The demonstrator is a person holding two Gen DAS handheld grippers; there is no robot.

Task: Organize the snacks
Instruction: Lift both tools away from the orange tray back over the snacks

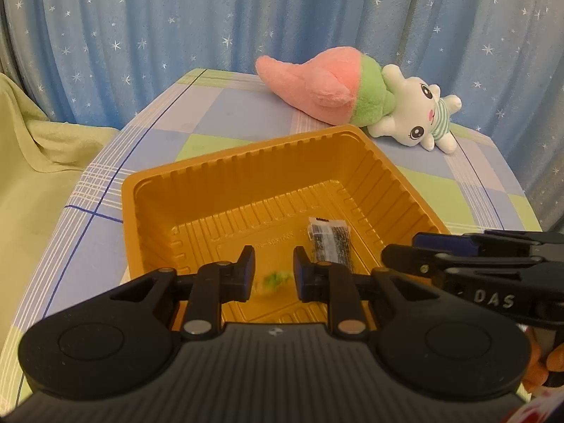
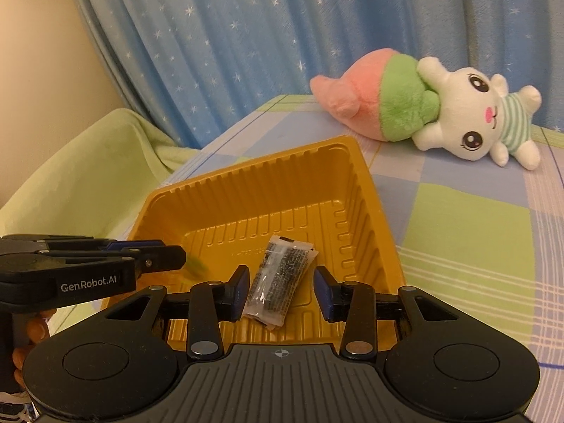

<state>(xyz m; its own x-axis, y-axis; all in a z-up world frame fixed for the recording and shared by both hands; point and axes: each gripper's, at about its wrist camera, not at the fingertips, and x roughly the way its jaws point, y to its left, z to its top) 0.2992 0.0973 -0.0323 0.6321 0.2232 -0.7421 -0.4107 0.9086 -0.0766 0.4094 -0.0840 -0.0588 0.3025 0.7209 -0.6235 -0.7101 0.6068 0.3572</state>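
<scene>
A gold plastic tray (image 1: pixel 148 190) (image 2: pixel 384 232) sits on the checked tablecloth. On its floor lies a clear and black snack packet (image 1: pixel 329 243) (image 2: pixel 282 275). My left gripper (image 1: pixel 274 268) hovers over the tray's near side with its jaws slightly apart. A small green snack (image 1: pixel 276 278), blurred, shows in the gap just below the tips, and the pads do not seem to press on it. In the right wrist view the same green blur (image 2: pixel 195 264) sits at the left gripper (image 2: pixel 176 259) tip. My right gripper (image 2: pixel 282 289) is open above the packet without touching it.
A pink, green and white plush toy (image 1: pixel 370 102) (image 2: pixel 440 112) lies on the table's far side behind the tray. Blue starred curtains (image 1: pixel 176 35) hang behind the table. A pale green cloth (image 2: pixel 88 176) covers something left of the table.
</scene>
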